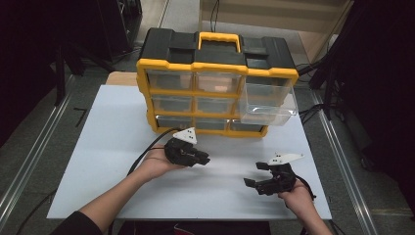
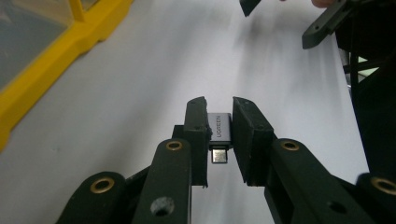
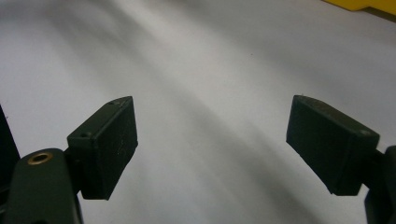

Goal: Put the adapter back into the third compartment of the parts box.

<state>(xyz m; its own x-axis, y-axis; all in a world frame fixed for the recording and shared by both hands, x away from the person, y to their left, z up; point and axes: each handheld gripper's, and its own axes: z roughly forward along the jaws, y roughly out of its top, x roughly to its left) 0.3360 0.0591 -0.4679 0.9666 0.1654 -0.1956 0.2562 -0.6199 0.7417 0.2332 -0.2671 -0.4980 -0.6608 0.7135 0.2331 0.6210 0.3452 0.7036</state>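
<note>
Looking down from the high view, your left hand-held gripper [image 1: 204,159] hovers just before the yellow-and-black plastic drawer organiser [image 1: 215,78] on the white desk [image 1: 112,147]. Its own view shows a small grey metal USB adapter [image 2: 219,130] clamped between its jaws. Your right hand-held gripper [image 3: 212,140], farther right, gapes wide, empty.

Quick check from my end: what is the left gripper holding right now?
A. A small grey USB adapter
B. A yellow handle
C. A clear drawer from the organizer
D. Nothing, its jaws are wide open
A: in the left gripper view the left gripper has its jaws clamped on a small grey adapter, its metal plug pointing back toward the camera.
</note>
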